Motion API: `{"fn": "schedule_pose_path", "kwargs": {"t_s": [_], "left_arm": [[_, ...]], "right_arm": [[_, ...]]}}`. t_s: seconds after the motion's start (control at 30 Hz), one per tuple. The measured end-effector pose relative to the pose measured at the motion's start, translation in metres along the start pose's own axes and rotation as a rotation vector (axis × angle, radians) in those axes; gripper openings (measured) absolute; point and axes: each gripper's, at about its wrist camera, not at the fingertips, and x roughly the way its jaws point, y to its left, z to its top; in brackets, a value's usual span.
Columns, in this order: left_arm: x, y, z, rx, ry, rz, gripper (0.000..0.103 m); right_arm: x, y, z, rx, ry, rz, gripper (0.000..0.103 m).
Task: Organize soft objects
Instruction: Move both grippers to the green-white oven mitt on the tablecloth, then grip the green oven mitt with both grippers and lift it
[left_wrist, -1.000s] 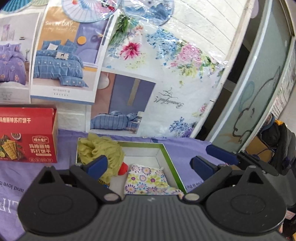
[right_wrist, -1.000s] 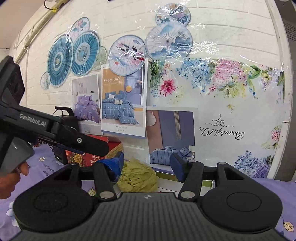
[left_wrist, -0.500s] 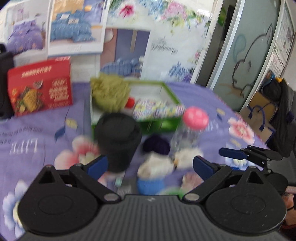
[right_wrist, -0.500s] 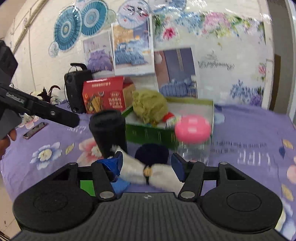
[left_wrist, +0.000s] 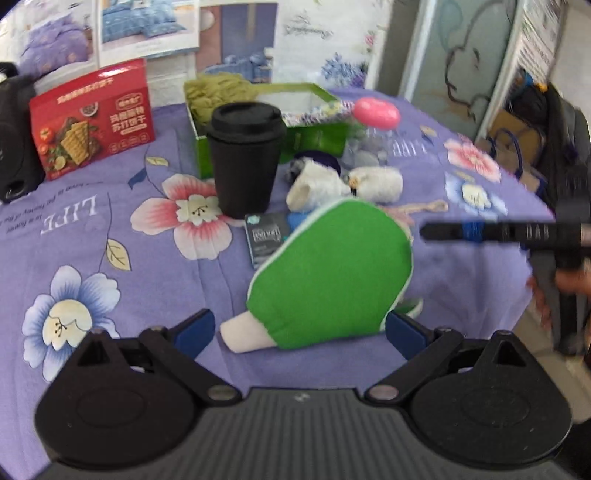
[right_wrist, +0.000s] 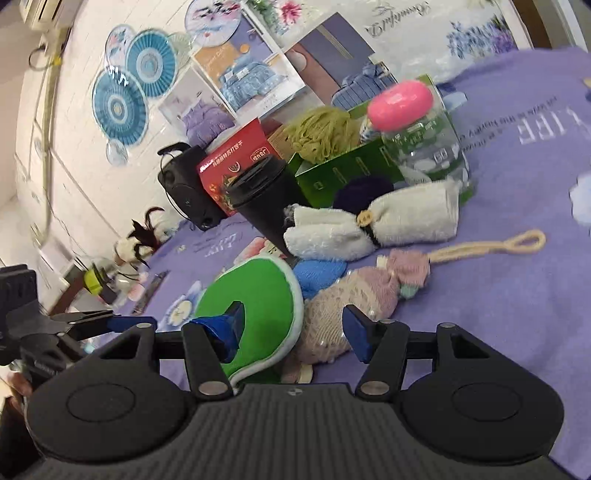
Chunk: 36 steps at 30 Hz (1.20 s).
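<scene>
Your left gripper (left_wrist: 297, 330) has its jaws wide apart, nothing clamped. The green mitt (left_wrist: 332, 273) lies flat on the purple floral cloth (left_wrist: 110, 229) between the blue pads, white cuff (left_wrist: 245, 336) nearest the camera; the pads aren't pressing it.

Your right gripper (right_wrist: 291, 328) is also apart, pads clear of everything. Through the gap in the right wrist view: the edge of the green mitt on the left, the pink mesh pouf (right_wrist: 332, 310) with its beige rope loop (right_wrist: 491, 245) on the right. Pouf touches the mitt's rim. Whether the left pad grazes the mitt is hard to call: fisheye plus blur.

Rest of the soft stuff is in a cluster behind the mitt: white fluffy towel roll (right_wrist: 373, 225) tied in the middle, a blue knit piece (right_wrist: 319, 273) just beside it, a dark navy item (right_wrist: 364, 188) behind. The green box (left_wrist: 314, 136) sits further back, with an olive mesh sponge (left_wrist: 218, 92) and a floral cloth (left_wrist: 321, 110) already inside.

Non-soft items nearby: black lidded cup (left_wrist: 245, 158) upright in front of the box, clear jar with pink lid (right_wrist: 417, 129) at its right, small dark packet (left_wrist: 266, 236) beside the mitt, red biscuit carton (left_wrist: 92, 118) off to the left.
</scene>
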Motion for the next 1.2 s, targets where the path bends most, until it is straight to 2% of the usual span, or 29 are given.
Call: {"fn": "schedule_pose_path", "kwargs": {"t_s": [0.17, 0.27, 0.43, 0.73, 0.77, 0.8, 0.83, 0.87, 0.9, 1.0, 1.1, 1.2], "left_arm": [[0.018, 0.008, -0.007, 0.038, 0.052, 0.034, 0.098], [0.030, 0.012, -0.006, 0.046, 0.079, 0.011, 0.098], [0.046, 0.010, -0.003, 0.072, 0.108, -0.007, 0.098], [0.048, 0.007, -0.013, 0.074, 0.104, -0.030, 0.098], [0.048, 0.008, -0.014, 0.061, 0.102, -0.035, 0.095], [0.047, 0.010, -0.014, 0.040, 0.105, -0.046, 0.086], [0.046, 0.012, -0.013, 0.010, 0.107, -0.074, 0.075], [0.044, 0.016, -0.012, -0.031, 0.117, -0.116, 0.051], [0.040, 0.018, -0.011, -0.068, 0.113, -0.134, 0.045], [0.022, 0.021, -0.006, -0.118, 0.056, -0.155, 0.032], [0.005, 0.024, 0.006, -0.153, -0.006, -0.162, 0.030], [-0.007, 0.028, 0.028, -0.162, -0.065, -0.168, 0.028]], "right_arm": [[0.016, 0.007, 0.019, -0.074, 0.030, 0.001, 0.044], [0.035, 0.019, 0.022, -0.152, 0.104, -0.001, 0.044], [0.056, 0.054, 0.017, -0.305, 0.212, 0.054, 0.047], [0.065, 0.086, 0.004, -0.545, 0.310, -0.002, 0.047], [0.065, 0.088, 0.003, -0.564, 0.318, -0.002, 0.047], [0.065, 0.091, 0.003, -0.579, 0.320, 0.001, 0.042], [0.064, 0.091, 0.003, -0.580, 0.315, 0.013, 0.041], [0.064, 0.089, 0.003, -0.568, 0.318, 0.020, 0.035], [0.065, 0.087, 0.002, -0.556, 0.328, 0.024, 0.027], [0.064, 0.090, -0.002, -0.517, 0.361, 0.066, 0.019], [0.054, 0.100, 0.000, -0.520, 0.341, 0.109, 0.018], [0.047, 0.109, 0.013, -0.530, 0.270, 0.128, 0.018]]}}
